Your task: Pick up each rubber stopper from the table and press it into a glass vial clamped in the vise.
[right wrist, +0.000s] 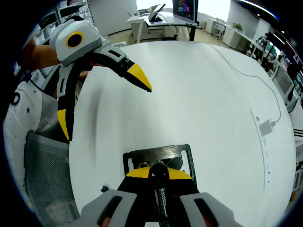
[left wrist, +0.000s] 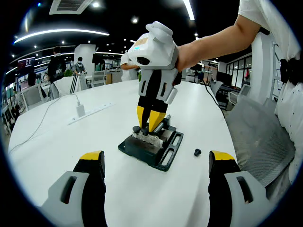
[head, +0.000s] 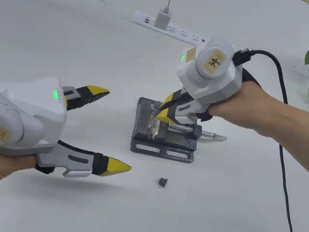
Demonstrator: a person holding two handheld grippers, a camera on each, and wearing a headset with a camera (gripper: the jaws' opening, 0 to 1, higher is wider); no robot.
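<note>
While the left gripper [head: 113, 129] is held wide open and empty above the table [head: 72, 48], well left of the vise [head: 164, 147], a glass vial [head: 153, 128] is clamped there and a loose stopper [head: 163, 182] is seen lying just in front. The right gripper [head: 163, 110] is closed on a second stopper [right wrist: 158, 169] at the vial's mouth. If that stopper is pressed down tilted or off-centre, it may be squeezed out sideways, or the glass may be cracked.
</note>
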